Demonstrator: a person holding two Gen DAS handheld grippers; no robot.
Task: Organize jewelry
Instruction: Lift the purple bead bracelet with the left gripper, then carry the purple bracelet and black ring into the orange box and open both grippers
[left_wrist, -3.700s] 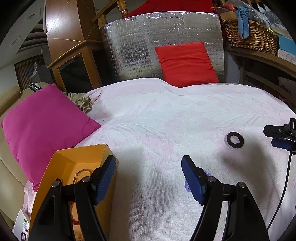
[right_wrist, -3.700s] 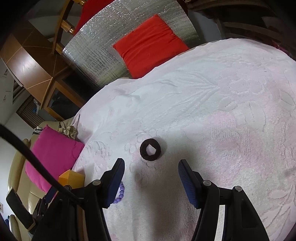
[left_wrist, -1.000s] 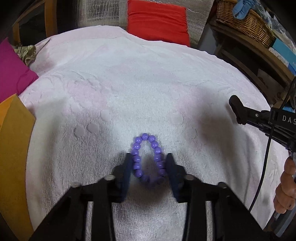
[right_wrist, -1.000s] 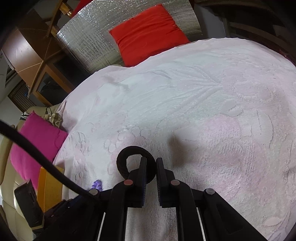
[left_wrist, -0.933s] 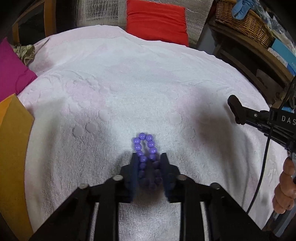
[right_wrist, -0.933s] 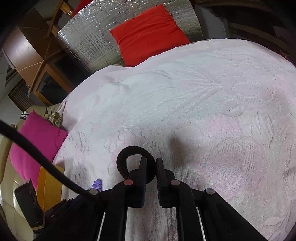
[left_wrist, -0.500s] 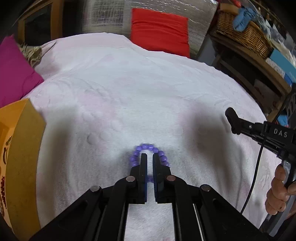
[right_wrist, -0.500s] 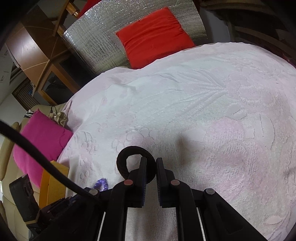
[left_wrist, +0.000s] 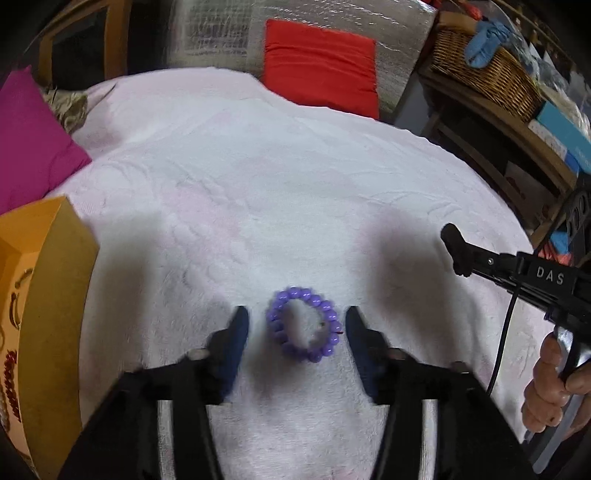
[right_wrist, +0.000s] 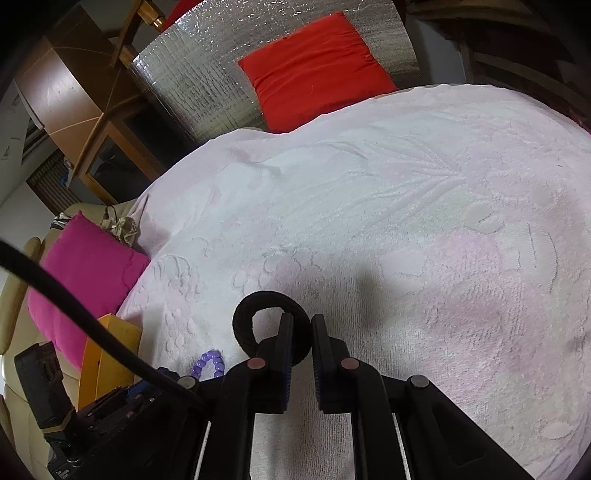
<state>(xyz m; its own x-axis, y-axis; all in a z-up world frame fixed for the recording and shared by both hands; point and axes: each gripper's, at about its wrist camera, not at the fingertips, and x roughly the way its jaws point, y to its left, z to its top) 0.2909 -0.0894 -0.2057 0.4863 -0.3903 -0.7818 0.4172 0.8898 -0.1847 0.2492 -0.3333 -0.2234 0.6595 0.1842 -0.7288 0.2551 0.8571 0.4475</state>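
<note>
**Bead bracelet lying loose between parted left jaws**

The purple bracelet (left_wrist: 302, 325) was seen flat on the pink towel (left_wrist: 258, 166), centred ahead of the left gripper (left_wrist: 295, 326), whose jaws had just been opening and touched nothing. The right gripper (right_wrist: 300, 332) was clamped on the black hair tie (right_wrist: 258, 306); the orange box (left_wrist: 55, 295) lay leftward.

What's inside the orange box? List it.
In the left wrist view, the orange box shows a red beaded piece and thin dark strands. The frame edge cuts off the rest of its inside.
</note>
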